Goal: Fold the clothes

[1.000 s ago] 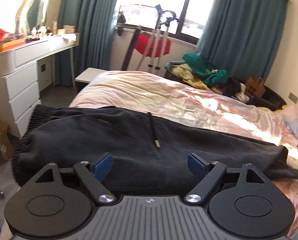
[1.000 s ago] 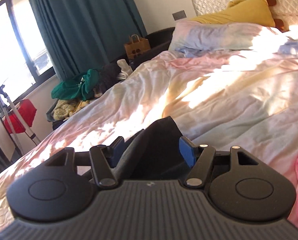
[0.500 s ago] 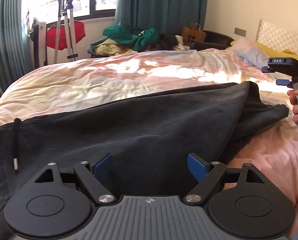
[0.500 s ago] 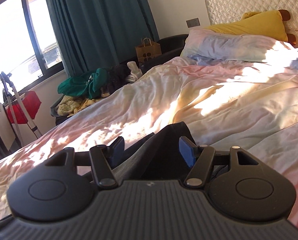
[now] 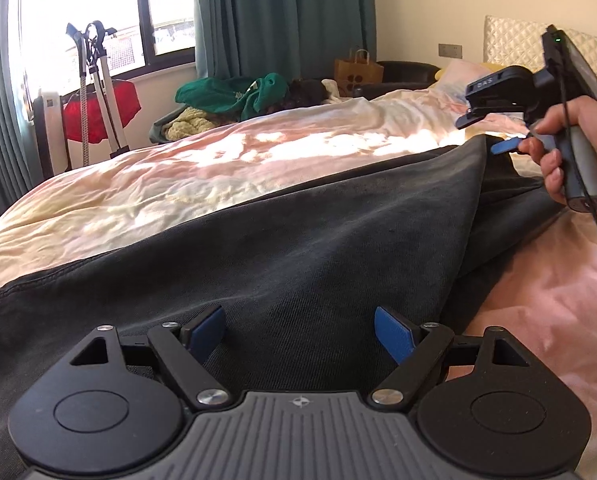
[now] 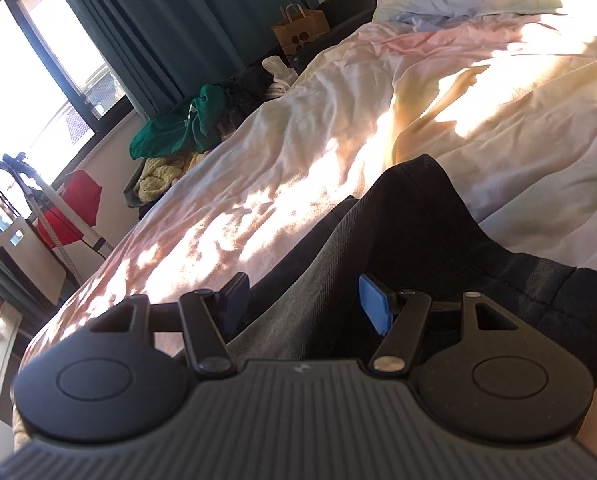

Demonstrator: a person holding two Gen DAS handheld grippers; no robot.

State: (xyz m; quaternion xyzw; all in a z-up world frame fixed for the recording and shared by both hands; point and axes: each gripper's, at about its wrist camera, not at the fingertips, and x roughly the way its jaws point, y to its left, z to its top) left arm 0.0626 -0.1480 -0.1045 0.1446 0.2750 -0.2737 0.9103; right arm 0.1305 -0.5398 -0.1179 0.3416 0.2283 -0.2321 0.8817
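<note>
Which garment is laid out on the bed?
The dark grey garment, spread on the bed under both grippers. The green one and yellow one sit in the heap beyond the bed.

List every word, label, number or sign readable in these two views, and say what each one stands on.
"DAS": white letters on the black top of the right gripper, seen in the left wrist view.
Paper bag by the curtain: dark round marks, no letters legible.
Green garment in the clothes pile: a pale print, too small to read.
Small emblem on the left gripper body: a symbol, not text.
Right wrist view: nothing readable.
</note>
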